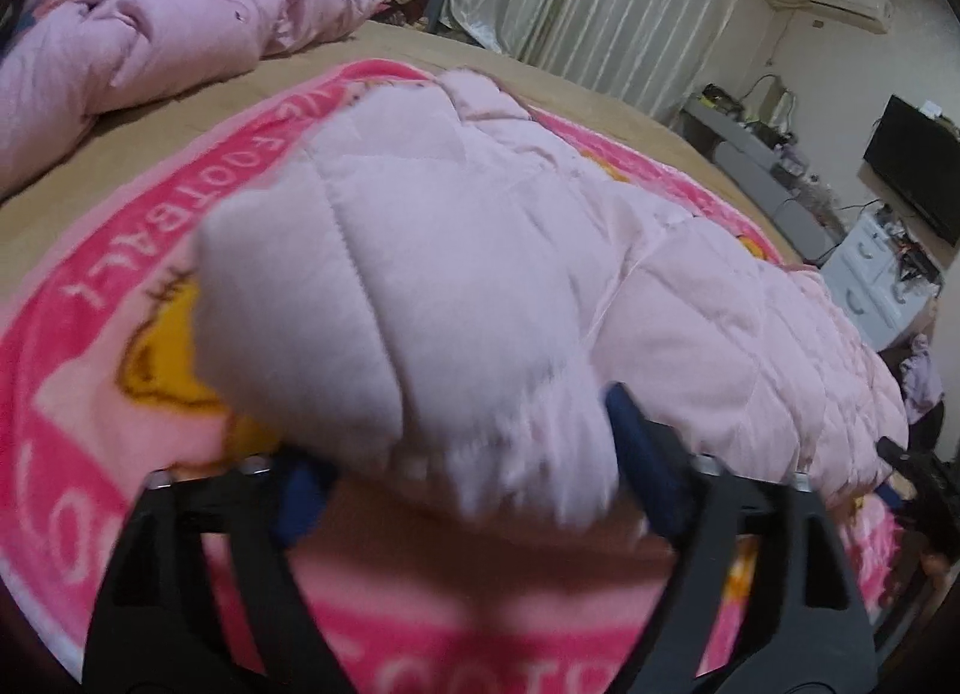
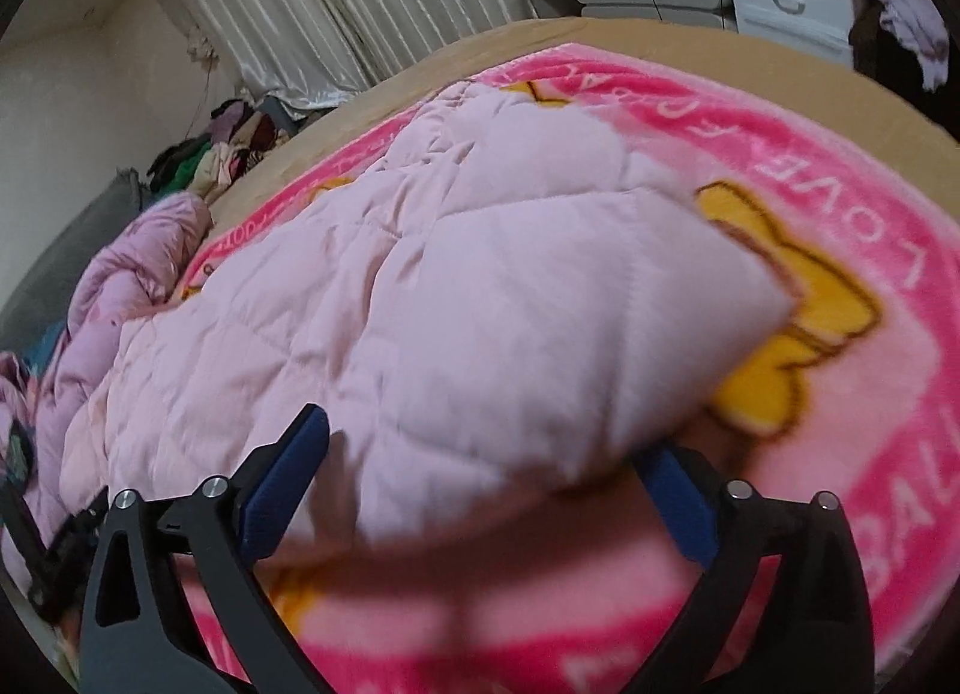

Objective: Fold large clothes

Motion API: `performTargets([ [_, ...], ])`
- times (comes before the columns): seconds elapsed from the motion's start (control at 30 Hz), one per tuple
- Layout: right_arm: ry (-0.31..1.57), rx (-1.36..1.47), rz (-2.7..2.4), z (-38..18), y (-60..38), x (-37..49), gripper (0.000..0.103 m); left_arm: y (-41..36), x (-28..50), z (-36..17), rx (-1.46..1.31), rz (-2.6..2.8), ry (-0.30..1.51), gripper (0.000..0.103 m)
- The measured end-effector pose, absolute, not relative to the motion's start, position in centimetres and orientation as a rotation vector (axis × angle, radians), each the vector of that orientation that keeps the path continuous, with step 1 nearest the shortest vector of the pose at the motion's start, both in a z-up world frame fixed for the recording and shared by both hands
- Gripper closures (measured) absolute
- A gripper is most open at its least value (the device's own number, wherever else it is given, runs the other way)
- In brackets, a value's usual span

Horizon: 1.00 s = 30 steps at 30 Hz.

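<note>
A pale pink quilted padded garment (image 1: 480, 250) lies across a bright pink round blanket (image 1: 120, 250) on the bed. My left gripper (image 1: 468, 454) has its blue-padded jaws around a bunched end of the garment and lifts it off the blanket. In the right wrist view my right gripper (image 2: 480, 454) holds another end of the same garment (image 2: 420, 286) between its blue pads, raised above the blanket (image 2: 840, 166). The fabric hides the fingertips of both. The right gripper's black frame shows at the right edge of the left wrist view (image 1: 918, 472).
A crumpled pink duvet (image 1: 132, 40) lies at the bed's far left corner. A pile of clothes (image 2: 222, 154) lies beyond the bed by the curtains (image 1: 600, 4). White drawers (image 1: 876, 280), a grey cabinet and a dark screen (image 1: 912, 166) stand along the wall.
</note>
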State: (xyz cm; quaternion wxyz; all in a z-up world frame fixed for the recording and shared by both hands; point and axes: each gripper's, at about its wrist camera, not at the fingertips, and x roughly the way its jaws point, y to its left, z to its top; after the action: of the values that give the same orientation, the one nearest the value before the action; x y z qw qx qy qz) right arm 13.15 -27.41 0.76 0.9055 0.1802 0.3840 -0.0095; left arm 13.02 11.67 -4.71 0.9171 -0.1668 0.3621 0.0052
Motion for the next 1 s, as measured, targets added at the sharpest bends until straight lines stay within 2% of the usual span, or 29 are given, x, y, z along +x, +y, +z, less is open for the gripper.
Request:
performTargets([
  [0.07, 0.756, 0.307, -0.031, 2.0, -27.1, 11.7, 0.004, 11.6, 11.6, -4.2, -0.321, 0.037, 0.744, 0.009],
  [0.43, 0.564, 0.098, 0.094, 8.0, -22.9, 3.6, 0.004, 9.4, 4.3, 0.9, -0.229, 0.05, 0.654, 0.009],
  [0.77, 0.577, 0.063, 0.151, 7.5, -19.2, 0.1, 0.004, 7.1, 0.6, 2.7, -0.187, 0.028, 0.609, 0.009],
  [1.0, 0.522, 0.011, 0.143, 6.8, -18.1, -2.4, 0.004, 5.2, -1.2, 2.3, -0.169, -0.004, 0.593, 0.009],
])
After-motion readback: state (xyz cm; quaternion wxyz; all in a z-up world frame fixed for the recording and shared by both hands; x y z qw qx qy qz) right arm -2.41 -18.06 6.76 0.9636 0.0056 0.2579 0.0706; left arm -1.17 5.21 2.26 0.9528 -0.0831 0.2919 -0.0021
